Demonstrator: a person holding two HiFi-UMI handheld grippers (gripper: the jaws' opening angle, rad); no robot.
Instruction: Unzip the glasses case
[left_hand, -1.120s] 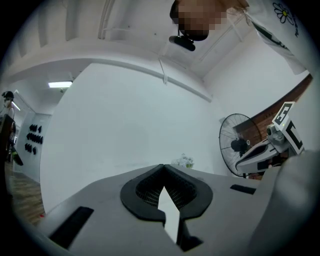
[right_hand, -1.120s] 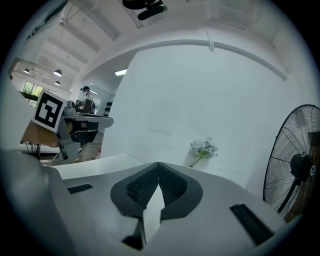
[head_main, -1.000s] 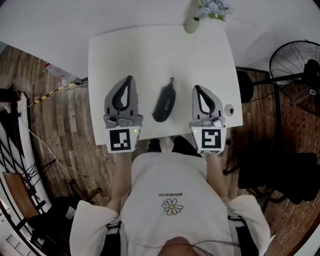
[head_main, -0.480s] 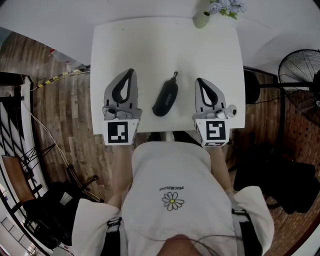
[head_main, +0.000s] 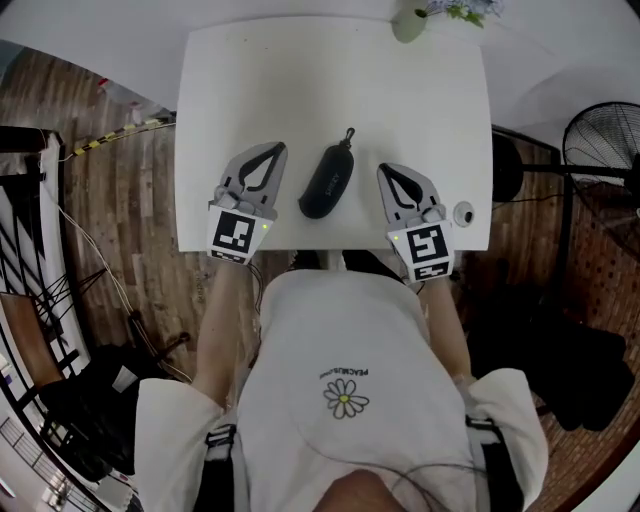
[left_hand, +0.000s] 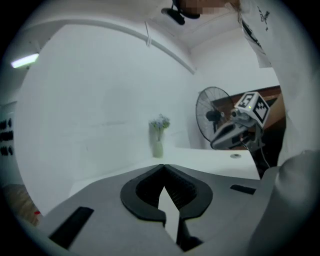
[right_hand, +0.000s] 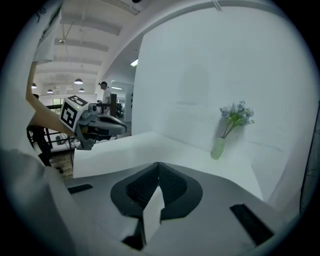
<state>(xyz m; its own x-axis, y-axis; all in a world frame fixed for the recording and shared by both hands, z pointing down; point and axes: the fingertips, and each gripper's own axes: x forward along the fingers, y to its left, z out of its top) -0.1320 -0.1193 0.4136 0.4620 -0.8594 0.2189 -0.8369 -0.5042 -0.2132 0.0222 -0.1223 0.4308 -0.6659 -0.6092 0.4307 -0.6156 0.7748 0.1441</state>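
Note:
The black glasses case (head_main: 327, 183) lies zipped on the white table (head_main: 300, 80), its zipper pull (head_main: 348, 133) pointing to the far side. My left gripper (head_main: 278, 151) hangs just left of the case, shut and empty, its tips tilted toward it. Just right of the case is my right gripper (head_main: 384, 169), also shut with nothing held. Neither touches the case. The left gripper view shows shut tips (left_hand: 162, 166) and the right gripper (left_hand: 239, 129) across the table. In the right gripper view I see shut tips (right_hand: 158, 164) and the left gripper (right_hand: 94, 125). The case is out of both gripper views.
A small vase with flowers (head_main: 411, 22) stands at the table's far edge. A small round fitting (head_main: 463, 213) sits near the right front corner. A standing fan (head_main: 600, 140) and a dark chair are right of the table, and cables lie on the wooden floor at left.
Both grippers have come down toward the table beside the case. The left one has turned its tips toward the case. The case has not moved.

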